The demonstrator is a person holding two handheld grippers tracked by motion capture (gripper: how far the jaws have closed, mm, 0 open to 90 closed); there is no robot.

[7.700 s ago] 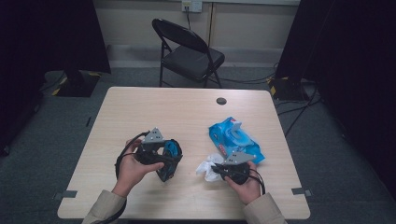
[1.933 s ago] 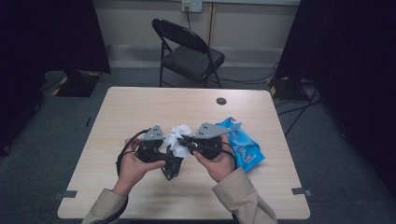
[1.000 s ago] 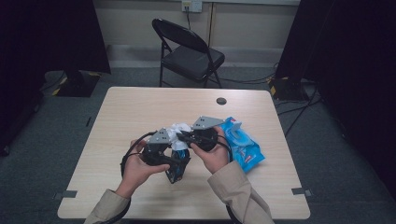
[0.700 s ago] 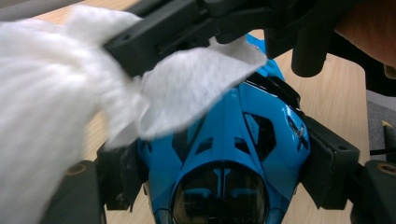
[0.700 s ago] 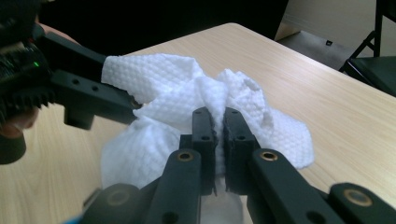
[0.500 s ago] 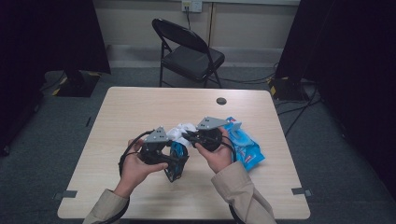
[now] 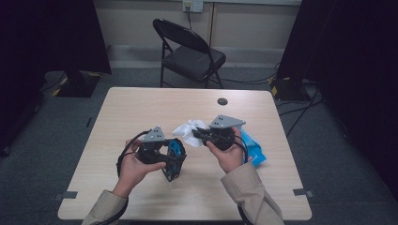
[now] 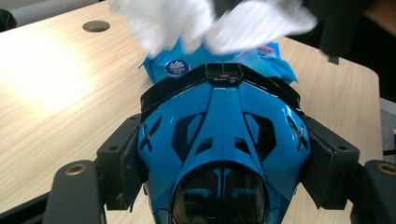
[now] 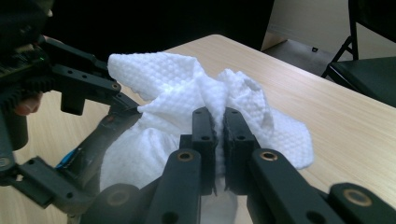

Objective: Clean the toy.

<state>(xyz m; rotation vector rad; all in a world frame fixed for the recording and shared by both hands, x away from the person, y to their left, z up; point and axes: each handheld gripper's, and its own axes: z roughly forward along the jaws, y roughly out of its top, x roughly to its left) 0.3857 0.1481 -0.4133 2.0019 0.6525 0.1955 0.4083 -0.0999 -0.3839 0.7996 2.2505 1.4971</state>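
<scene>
- Step in hand, by judgement: wiping down the glossy blue-and-black moulded plastic goggle-like shell [image 8: 223, 140] with the white embossed paper wipe [image 9: 205, 100].
- Left tool [image 7: 172, 158]: clamped on the shell, jaws set wide against its two sides; shell held above the counter [image 7: 141, 108], toward the near edge, left of centre.
- Right tool [image 7: 197, 133]: pinched nearly closed on a fold of the wipe; wipe hangs bunched just beyond the jaw tips, above the middle of the counter.
- In the left gripper view, wipe blurred and just above the top edge of the shell; contact between them cannot be told.
- Next move, by judgement: bring the wipe down onto the top face of the shell and drag it across; calls for a steady clamp on the left side and a light pressing stroke from the right.
- Appearance of the shell: smooth, shiny, curved, with dark cut-out vents and a dark rounded lens area at its near end.
- Blue plastic wipe packet [image 7: 253, 149]: flat on the counter toward the right edge, beside the right hand [image 7: 230, 157].
</scene>
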